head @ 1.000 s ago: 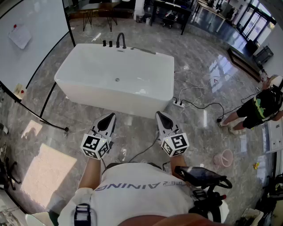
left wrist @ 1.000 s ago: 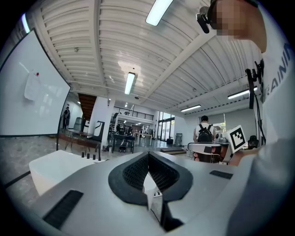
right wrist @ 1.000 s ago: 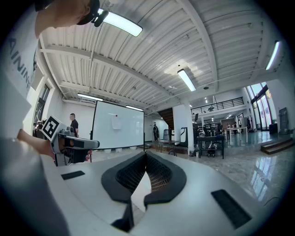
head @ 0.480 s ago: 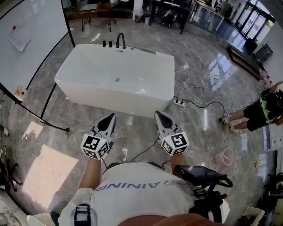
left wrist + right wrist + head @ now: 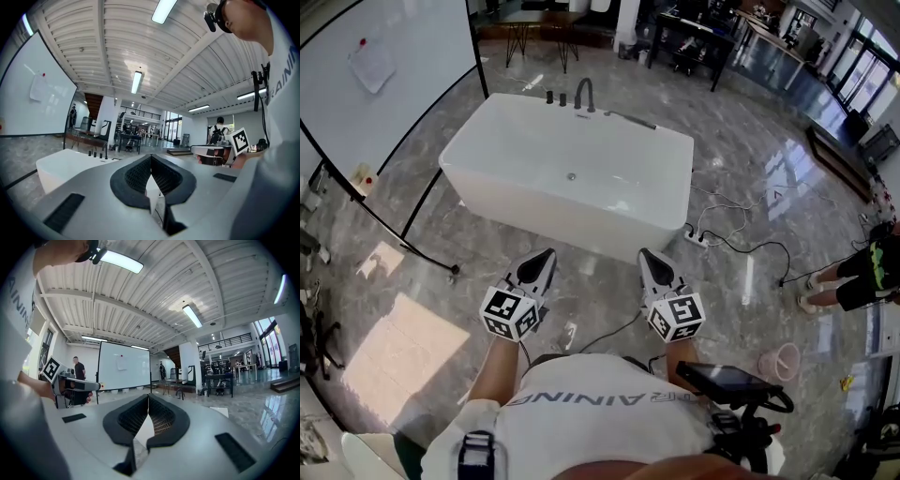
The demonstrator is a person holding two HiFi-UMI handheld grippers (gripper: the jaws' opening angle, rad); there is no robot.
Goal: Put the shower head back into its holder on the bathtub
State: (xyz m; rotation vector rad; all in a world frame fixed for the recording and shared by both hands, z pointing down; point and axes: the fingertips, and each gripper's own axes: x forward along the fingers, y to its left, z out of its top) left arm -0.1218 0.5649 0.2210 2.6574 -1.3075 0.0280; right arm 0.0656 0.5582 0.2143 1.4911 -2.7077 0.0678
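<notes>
A white bathtub (image 5: 534,155) stands on the marble floor ahead of me. A dark faucet (image 5: 583,94) and small knobs rise from its far rim. A slim piece (image 5: 628,119) that looks like the shower head lies along that rim to the faucet's right, too small to make out. Well short of the tub's near wall, my left gripper (image 5: 546,255) and right gripper (image 5: 649,255) are held side by side, level, both shut and empty. The tub (image 5: 65,166) shows low at the left in the left gripper view. My jaws meet at their tips in both gripper views (image 5: 151,157) (image 5: 148,397).
A whiteboard on a black stand (image 5: 375,66) runs along the left. A power strip with cables (image 5: 698,234) lies on the floor right of the tub. A person (image 5: 862,272) stands at the far right, with a pink bucket (image 5: 778,361) nearby. Tables line the back.
The head view has shifted, so the tub now sits a little lower and further right in the picture. Both grippers stay shut, side by side.
</notes>
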